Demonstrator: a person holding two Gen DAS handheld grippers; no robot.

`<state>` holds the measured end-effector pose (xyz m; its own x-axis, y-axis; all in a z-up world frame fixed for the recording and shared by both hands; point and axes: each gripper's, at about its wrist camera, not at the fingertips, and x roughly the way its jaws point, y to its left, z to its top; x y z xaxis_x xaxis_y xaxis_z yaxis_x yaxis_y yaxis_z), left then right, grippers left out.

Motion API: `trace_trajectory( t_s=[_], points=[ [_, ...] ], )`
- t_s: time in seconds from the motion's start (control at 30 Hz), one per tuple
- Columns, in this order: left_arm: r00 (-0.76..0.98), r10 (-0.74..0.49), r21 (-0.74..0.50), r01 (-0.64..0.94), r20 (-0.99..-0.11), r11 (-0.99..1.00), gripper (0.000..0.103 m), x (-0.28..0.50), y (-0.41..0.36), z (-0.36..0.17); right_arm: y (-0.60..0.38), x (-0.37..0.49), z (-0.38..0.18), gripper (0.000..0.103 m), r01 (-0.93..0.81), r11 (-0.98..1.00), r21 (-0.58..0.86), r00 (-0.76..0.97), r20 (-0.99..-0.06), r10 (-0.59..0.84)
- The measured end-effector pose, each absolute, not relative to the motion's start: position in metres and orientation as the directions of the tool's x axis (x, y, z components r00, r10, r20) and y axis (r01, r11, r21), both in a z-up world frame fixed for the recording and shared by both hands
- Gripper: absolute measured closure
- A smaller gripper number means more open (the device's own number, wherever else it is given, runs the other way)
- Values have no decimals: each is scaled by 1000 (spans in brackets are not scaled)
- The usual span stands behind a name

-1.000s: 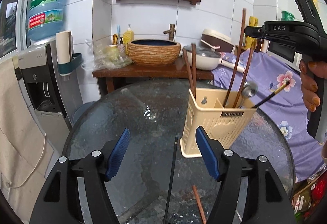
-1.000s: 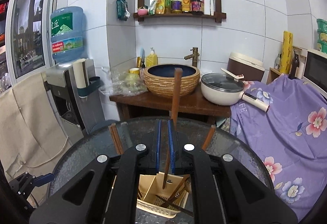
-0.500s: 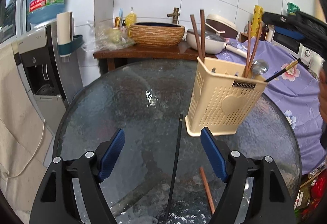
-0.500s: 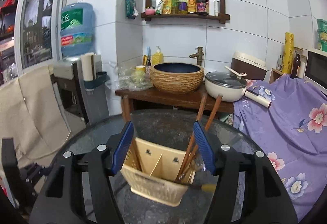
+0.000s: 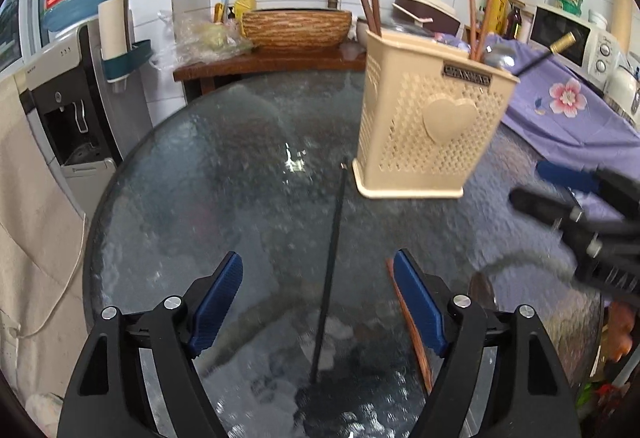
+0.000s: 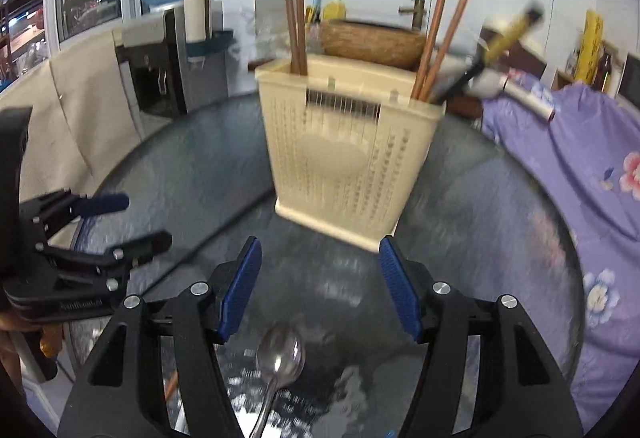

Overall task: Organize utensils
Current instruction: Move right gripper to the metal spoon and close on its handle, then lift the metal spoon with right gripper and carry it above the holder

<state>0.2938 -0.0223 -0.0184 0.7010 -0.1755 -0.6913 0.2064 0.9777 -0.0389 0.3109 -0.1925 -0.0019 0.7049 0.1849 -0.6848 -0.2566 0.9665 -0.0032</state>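
A black chopstick (image 5: 330,262) lies flat on the glass tabletop (image 5: 224,198), its long axis running from between the wide-apart jaws of the left hand-held gripper (image 5: 318,302) away toward the cream holder (image 5: 430,126). A brown chopstick (image 5: 408,322) beside it is partly hidden by the right pad. The right hand-held gripper (image 6: 320,286), also parted and empty, hangs over a spoon (image 6: 280,358) whose handle is cut off; this view is blurred.

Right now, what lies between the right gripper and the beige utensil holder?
Only bare glass table lies between the right gripper and the holder, seen in the right wrist view.
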Motion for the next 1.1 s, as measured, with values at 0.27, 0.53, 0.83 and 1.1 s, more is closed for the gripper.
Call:
trace_trajectory(
  t_s=[0.27,0.53,0.83,1.1],
  points=[
    [694,-164,12,242,-701,970,33,271,-35,-31,-186,292,-44,42,-277,961,-25,628,-761,161],
    [671,-145,21,233,-727,972,35,259,-30,-44,-185,288,-65,42,-289,957,-14,562,-812,158],
    [664,-154,33,261,-731,965,35,245,-34,-45,-182,294,-70,48,-286,958,11,541,-824,170],
    [647,-163,40,288,-745,957,35,235,-42,-50,-179,297,-67,64,-290,957,8,556,-813,175]
  ],
)
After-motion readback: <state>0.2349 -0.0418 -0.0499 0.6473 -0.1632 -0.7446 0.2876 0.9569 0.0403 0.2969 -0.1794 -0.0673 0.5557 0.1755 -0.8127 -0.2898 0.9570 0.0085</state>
